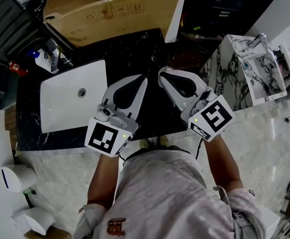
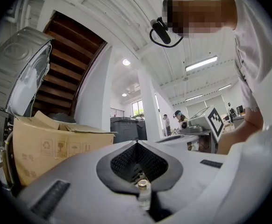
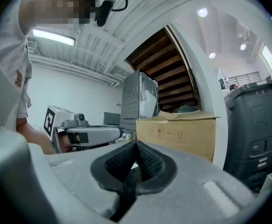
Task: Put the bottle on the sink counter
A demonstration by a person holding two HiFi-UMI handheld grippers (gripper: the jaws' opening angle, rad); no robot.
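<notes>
In the head view both grippers hover side by side over the black sink counter (image 1: 150, 49), to the right of the white basin (image 1: 60, 108). My left gripper (image 1: 145, 77) has its tips together, and so does my right gripper (image 1: 161, 72), with nothing between either pair. In the left gripper view the pads (image 2: 122, 164) meet at the tip, and a small clear piece with a gold top (image 2: 142, 186) shows in the gap behind them; I cannot tell what it is. A clear bottle with a blue cap (image 1: 45, 59) stands at the counter's far left corner, away from both grippers.
A large cardboard box (image 1: 115, 11) sits at the back of the counter. A marble-patterned unit with a second basin (image 1: 257, 68) stands to the right. White fixtures (image 1: 18, 176) are on the floor at the lower left. People stand far off in the left gripper view.
</notes>
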